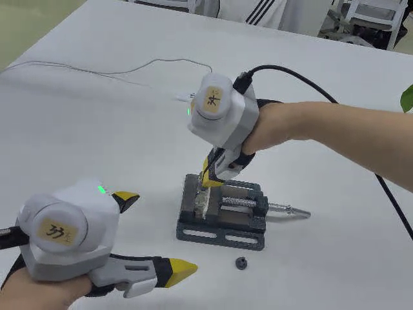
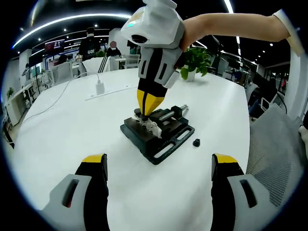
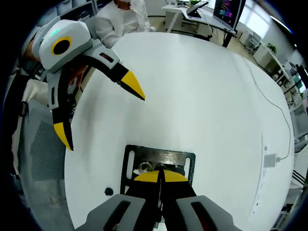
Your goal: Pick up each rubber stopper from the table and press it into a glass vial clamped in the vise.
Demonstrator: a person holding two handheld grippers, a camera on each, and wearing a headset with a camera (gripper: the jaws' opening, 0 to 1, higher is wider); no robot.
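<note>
A dark bench vise stands mid-table and clamps clear glass vials. My right gripper points straight down, its yellow tips shut together right on top of the vials. A small dark piece sits at the tips; I cannot tell whether it is a stopper. One black rubber stopper lies loose on the table just in front of the vise. My left gripper hovers open and empty at the near left.
The vise's screw handle sticks out to the right. A white charger with a thin cable lies on the far side of the white table. A black cable trails from the right gripper.
</note>
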